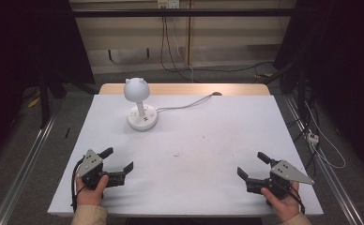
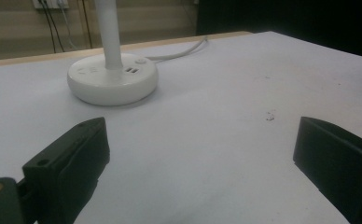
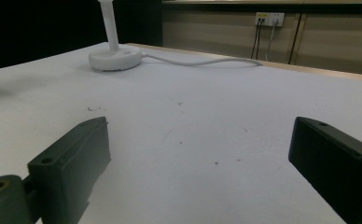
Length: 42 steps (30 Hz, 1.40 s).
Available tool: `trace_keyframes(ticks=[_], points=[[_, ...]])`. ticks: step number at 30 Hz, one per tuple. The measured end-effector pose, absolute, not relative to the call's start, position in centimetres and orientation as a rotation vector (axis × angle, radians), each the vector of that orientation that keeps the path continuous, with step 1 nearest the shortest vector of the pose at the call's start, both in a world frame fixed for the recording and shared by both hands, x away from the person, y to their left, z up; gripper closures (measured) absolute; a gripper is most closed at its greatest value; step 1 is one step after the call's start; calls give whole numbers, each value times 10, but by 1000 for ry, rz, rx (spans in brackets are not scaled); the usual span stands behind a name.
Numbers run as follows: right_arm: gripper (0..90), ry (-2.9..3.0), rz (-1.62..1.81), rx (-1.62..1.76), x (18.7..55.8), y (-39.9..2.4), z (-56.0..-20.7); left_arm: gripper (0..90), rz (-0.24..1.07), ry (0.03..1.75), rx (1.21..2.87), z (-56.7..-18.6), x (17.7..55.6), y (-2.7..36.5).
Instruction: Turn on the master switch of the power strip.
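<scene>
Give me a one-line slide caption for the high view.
Both open grippers, left and right, rest near the white table's front edge, with a white desk lamp standing behind.

Lamp [image 2: 108, 70]: left gripper view's top edge cuts the stem, head out of frame; same in the right gripper view. Markings on the base's sockets [image 1: 141, 115] too small to read from the high view. Cord [image 1: 189, 103] drops behind the table's far edge [image 1: 185, 89]. Both forearms cut by the bottom edge.
</scene>
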State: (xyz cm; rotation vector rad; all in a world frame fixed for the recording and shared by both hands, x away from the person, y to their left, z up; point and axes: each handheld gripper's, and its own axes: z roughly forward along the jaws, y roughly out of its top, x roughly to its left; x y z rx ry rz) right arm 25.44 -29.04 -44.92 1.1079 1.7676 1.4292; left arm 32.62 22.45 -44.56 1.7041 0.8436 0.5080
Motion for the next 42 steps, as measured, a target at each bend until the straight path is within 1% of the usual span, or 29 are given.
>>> trace_keyframes(ticks=[19, 27, 42], points=[[53, 1753, 1436, 1131, 253, -293, -449, 28, 492, 839, 1681, -439, 339, 207], [54, 1748, 1439, 1133, 254, -293, -448, 30, 476, 887, 1679, -436, 349, 194], [56, 1753, 1441, 1128, 254, -293, -448, 41, 471, 911, 1681, -436, 362, 183]])
